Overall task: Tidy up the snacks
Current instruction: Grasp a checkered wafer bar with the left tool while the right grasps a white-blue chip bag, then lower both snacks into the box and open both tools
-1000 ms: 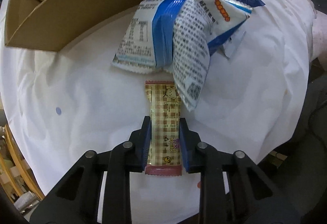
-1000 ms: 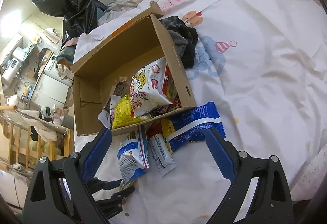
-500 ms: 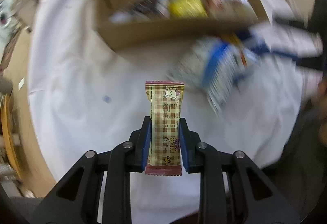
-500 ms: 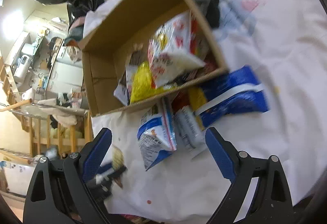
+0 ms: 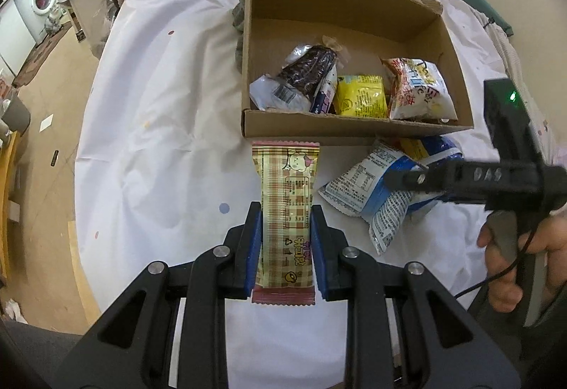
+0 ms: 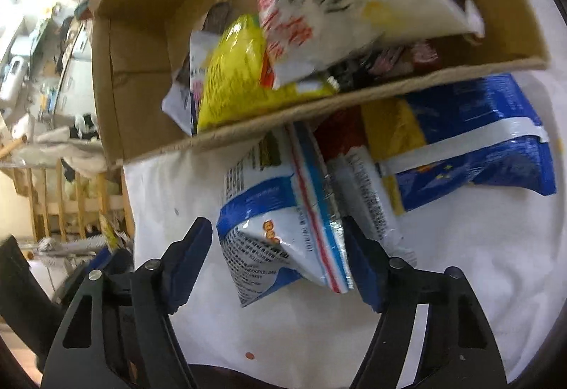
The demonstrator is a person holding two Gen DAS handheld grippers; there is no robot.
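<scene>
While the left gripper (image 5: 286,249) clamps the checked wafer bar (image 5: 286,211) by its lower half, the right gripper (image 6: 280,259) is closing around the blue-and-white snack bag (image 6: 280,226), which lies on the white sheet (image 5: 159,148) just outside the cardboard box (image 5: 354,132). Its pads should probably meet the bag's crimped middle squarely, not a loose corner. Beyond, the box's near wall needs clearing before either snack drops among the packets inside.

The white and red bag (image 5: 420,89) in the box right of centre seems to read "Life"; other print is illegible.
</scene>
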